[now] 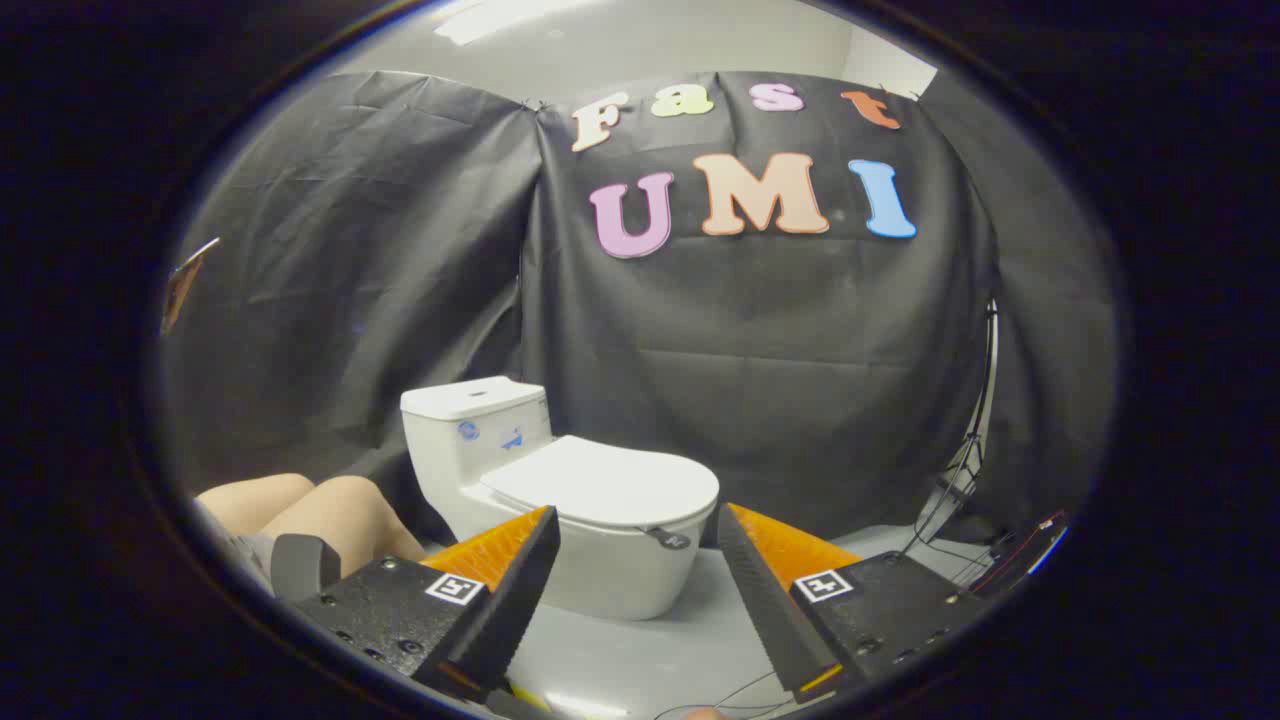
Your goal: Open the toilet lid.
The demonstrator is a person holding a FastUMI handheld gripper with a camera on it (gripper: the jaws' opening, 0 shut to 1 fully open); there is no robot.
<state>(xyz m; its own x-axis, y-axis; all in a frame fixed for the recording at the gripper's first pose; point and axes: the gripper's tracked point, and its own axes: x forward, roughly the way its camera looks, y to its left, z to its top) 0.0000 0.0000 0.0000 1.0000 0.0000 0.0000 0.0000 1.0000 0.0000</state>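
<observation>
A white toilet (560, 480) stands on the grey floor ahead of me, its tank (475, 420) against the black cloth wall. Its lid (605, 480) lies flat and closed over the bowl. A small dark tab (668, 538) hangs at the lid's front edge. My gripper (638, 525) is open, with the fingers spread wide and nothing between them. The toilet's front sits beyond the fingertips, framed in the gap between them, at some distance.
A person's bare knees (320, 510) show to the left of the toilet, close to my left finger. A stand with cables (965, 470) leans against the cloth on the right. Grey floor (690, 650) stretches between me and the toilet.
</observation>
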